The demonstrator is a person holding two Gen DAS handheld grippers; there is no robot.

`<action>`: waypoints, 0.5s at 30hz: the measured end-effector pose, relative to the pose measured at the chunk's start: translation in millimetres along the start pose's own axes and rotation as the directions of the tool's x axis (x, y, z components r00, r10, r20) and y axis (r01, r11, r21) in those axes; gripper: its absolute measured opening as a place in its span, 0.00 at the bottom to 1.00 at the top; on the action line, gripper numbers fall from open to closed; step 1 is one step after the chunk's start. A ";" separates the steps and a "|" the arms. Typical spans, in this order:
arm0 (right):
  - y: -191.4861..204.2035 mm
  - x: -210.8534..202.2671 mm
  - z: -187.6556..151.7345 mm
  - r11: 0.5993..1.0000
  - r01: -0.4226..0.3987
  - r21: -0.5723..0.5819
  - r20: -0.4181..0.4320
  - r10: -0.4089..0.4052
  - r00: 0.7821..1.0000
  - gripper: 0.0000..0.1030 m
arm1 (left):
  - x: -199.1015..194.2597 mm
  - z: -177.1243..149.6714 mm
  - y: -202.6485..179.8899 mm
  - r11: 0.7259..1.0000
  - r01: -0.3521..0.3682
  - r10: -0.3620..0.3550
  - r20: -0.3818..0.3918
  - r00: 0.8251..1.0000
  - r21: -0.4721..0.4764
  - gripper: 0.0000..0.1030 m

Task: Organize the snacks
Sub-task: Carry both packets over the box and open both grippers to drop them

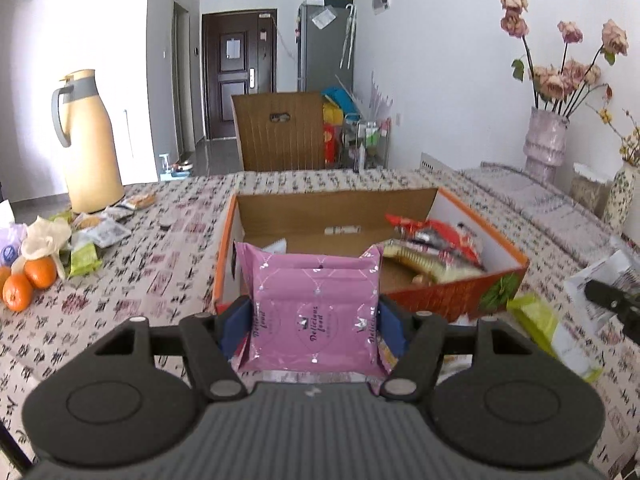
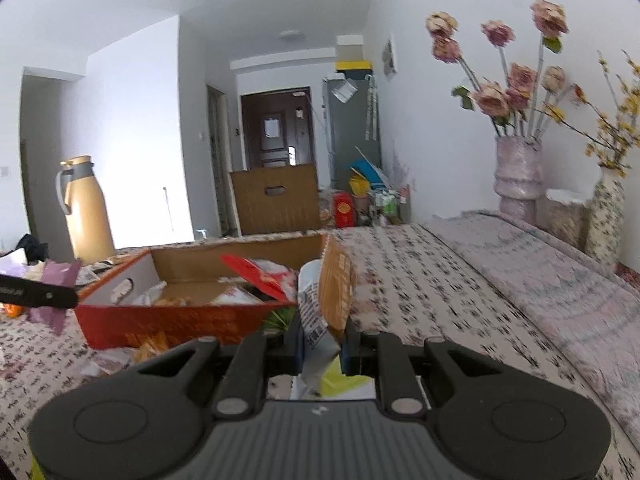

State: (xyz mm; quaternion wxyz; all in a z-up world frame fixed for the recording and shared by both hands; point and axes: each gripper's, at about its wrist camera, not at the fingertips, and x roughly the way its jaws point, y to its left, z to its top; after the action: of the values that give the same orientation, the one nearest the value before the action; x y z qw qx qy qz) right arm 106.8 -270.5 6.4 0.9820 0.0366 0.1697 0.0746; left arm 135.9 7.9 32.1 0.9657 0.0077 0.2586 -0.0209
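Note:
My left gripper (image 1: pixel 314 326) is shut on a pink snack packet (image 1: pixel 316 304) and holds it upright just in front of the near edge of an open orange cardboard box (image 1: pixel 452 300). The box holds several snack packets, among them red ones (image 1: pixel 436 236). My right gripper (image 2: pixel 322 346) is shut on a grey and orange snack packet (image 2: pixel 326 300), held upright near the box's right corner (image 2: pixel 184 320). The left gripper's finger (image 2: pixel 38 292) shows at the left edge of the right wrist view. The right gripper (image 1: pixel 612 304) shows at the right edge of the left wrist view.
A patterned cloth covers the table (image 1: pixel 152 272). At the left stand a tan thermos jug (image 1: pixel 90 144), oranges (image 1: pixel 28 282) and loose snack packets (image 1: pixel 104 228). A green packet (image 1: pixel 552 332) lies right of the box. Vases with flowers (image 1: pixel 546 144) stand at the right wall. A chair back (image 1: pixel 280 132) is behind the table.

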 end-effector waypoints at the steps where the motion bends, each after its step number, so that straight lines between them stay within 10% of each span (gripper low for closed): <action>1: 2.6 3.3 2.6 1.000 -0.008 -0.005 0.005 0.008 1.000 0.15 | 1.2 2.5 -1.0 1.000 0.000 0.000 0.006 1.000 0.000 0.65; 15: 46.0 64.6 48.9 0.991 -0.131 -0.033 0.056 0.132 0.990 0.15 | 33.2 42.6 -10.9 1.000 -0.006 0.007 0.053 0.999 -0.024 0.65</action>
State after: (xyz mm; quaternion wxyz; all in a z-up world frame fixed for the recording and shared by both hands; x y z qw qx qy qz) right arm 177.4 -217.2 35.7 0.9798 0.0357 0.1374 0.1405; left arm 185.3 -5.3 52.4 0.9723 -0.0038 0.2331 -0.0147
